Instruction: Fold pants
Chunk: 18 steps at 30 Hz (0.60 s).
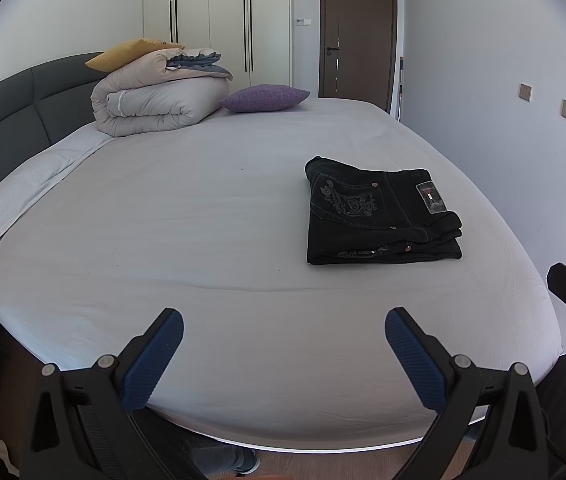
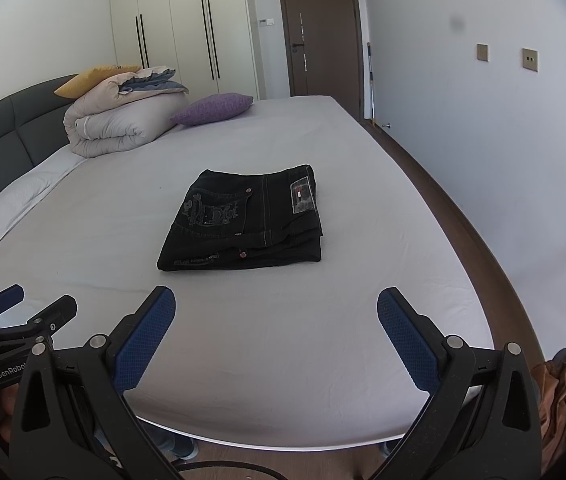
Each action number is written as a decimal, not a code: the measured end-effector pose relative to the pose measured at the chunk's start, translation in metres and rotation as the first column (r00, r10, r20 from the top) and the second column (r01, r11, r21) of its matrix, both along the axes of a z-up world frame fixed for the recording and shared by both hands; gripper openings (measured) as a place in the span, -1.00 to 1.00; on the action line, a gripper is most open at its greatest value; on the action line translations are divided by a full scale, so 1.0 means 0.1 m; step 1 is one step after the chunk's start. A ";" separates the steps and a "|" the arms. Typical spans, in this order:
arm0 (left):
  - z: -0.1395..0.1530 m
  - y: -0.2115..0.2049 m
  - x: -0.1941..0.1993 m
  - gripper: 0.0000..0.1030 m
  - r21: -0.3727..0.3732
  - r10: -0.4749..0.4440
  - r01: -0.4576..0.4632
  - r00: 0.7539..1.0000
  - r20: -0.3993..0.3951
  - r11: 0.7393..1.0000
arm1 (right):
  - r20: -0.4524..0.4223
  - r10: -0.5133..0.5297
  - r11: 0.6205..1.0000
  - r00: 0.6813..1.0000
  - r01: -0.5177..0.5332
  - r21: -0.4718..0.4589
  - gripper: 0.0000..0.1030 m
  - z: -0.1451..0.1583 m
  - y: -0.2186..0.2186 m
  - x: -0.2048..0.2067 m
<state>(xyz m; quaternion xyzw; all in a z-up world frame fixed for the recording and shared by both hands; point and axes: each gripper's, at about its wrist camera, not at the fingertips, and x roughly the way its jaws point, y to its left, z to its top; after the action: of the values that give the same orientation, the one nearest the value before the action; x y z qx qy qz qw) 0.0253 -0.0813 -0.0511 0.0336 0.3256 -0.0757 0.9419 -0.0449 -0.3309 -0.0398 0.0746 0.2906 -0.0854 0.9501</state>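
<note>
Both grippers stand wide and hold nothing: folded pants [image 1: 383, 212] lie on the bed [image 1: 203, 240], at one o'clock from left gripper [image 1: 283, 354], twelve o'clock from right gripper [image 2: 277, 334].

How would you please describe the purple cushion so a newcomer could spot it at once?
Start at the wide bed with the pale grey sheet. At its far end lies the small purple fabric cushion, beside the rolled beige quilt. It is the only purple item there.

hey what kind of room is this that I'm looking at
Most likely a bedroom: a large bed with a padded headboard, a folded duvet beside a purple pillow, and tall wardrobe doors behind.
</note>
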 end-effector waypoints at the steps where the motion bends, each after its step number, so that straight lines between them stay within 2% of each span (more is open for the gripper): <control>1: 0.00 0.00 0.00 1.00 0.000 0.000 0.000 1.000 0.000 1.000 | 0.000 0.000 1.000 1.000 0.000 0.000 1.00 -0.01 0.01 0.00; 18: 0.00 0.00 0.00 1.00 0.001 0.001 -0.001 1.000 0.000 1.000 | -0.005 0.004 1.000 1.000 -0.004 0.003 1.00 -0.03 0.01 0.00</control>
<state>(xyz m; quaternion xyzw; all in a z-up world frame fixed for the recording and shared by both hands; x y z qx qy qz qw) 0.0251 -0.0818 -0.0510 0.0338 0.3254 -0.0751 0.9420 -0.0445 -0.3300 -0.0426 0.0752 0.2934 -0.0833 0.9494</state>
